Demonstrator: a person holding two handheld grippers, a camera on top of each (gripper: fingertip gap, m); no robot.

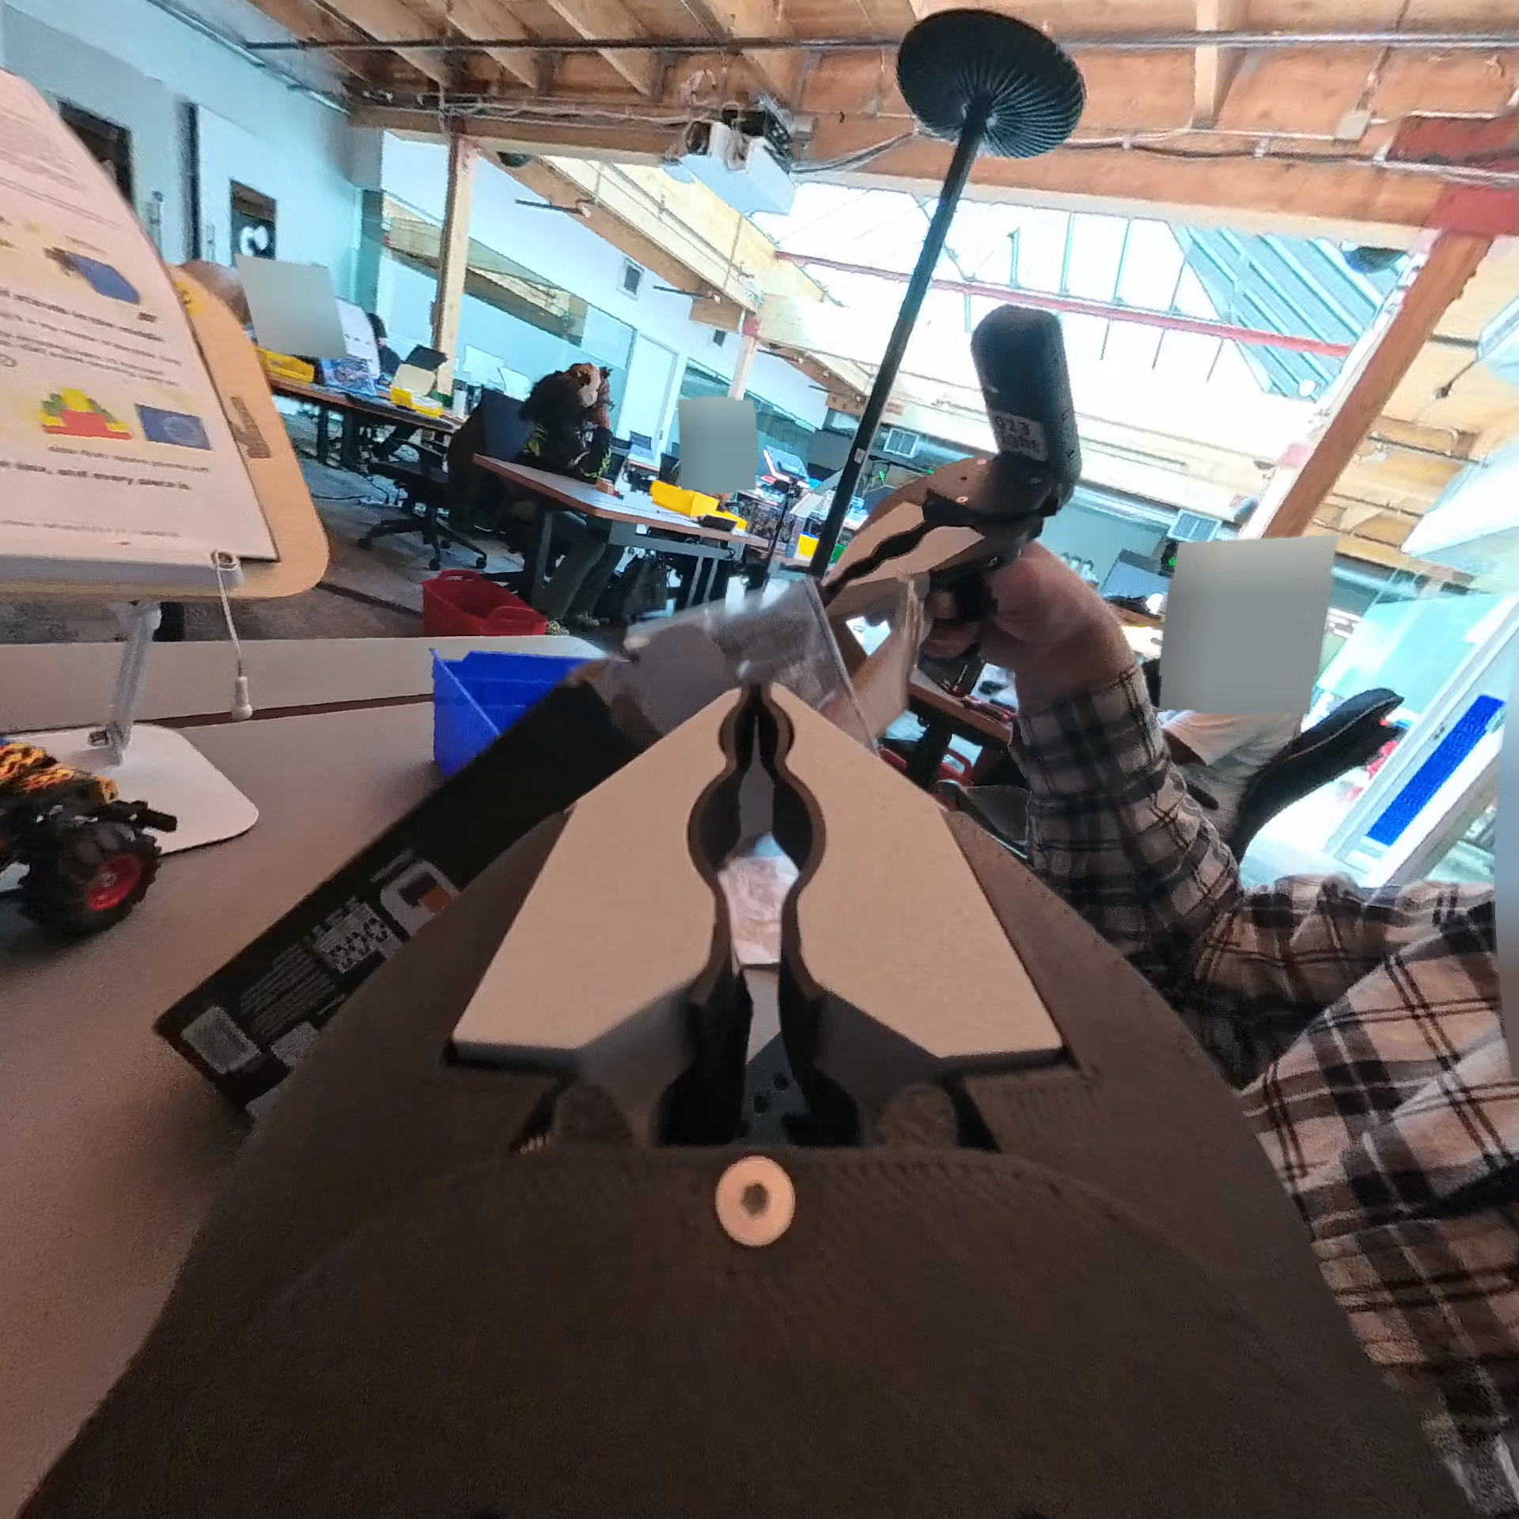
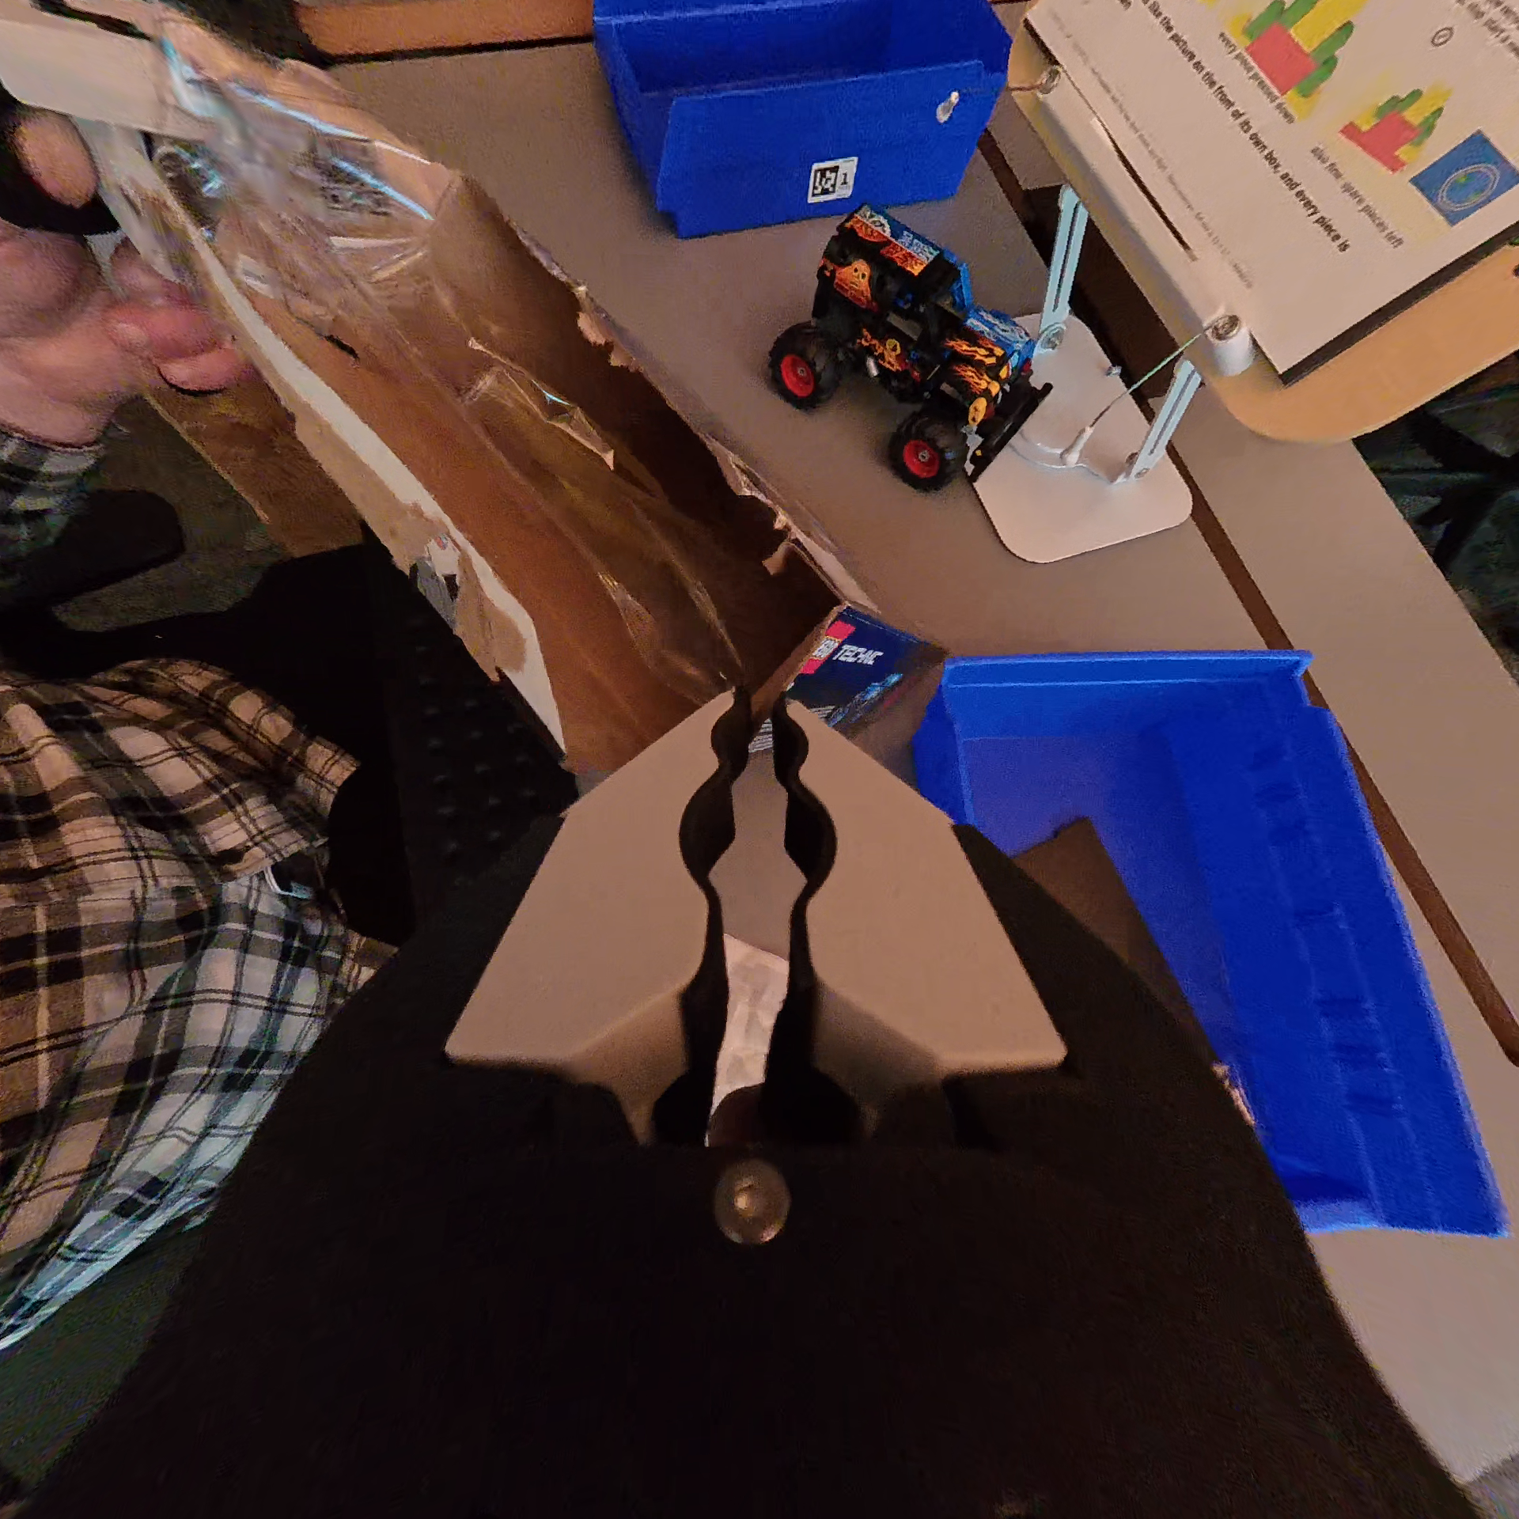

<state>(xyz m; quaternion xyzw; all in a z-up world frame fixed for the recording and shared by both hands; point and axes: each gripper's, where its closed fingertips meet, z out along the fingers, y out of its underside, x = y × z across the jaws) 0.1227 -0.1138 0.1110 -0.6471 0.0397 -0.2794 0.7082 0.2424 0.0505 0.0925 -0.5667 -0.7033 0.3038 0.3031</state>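
Both claws are pinched shut mid-frame: left claw [image 1: 758,699] on the bag [image 1: 773,633], right claw [image 2: 760,707] on the box [image 2: 575,510], held apart above the tabletop [image 2: 723,271].

The toy truck [image 2: 904,349] is black with orange flames, blue panels and red wheel hubs. Both bins [image 2: 1233,904] are bright blue on the grey bench [image 2: 715,271]. The sleeve [image 1: 1151,822] is black-and-white plaid.

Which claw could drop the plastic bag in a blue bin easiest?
Probably the right claw: the open blue bin sits just beside it; the left claw holds the plastic bag up by the box.
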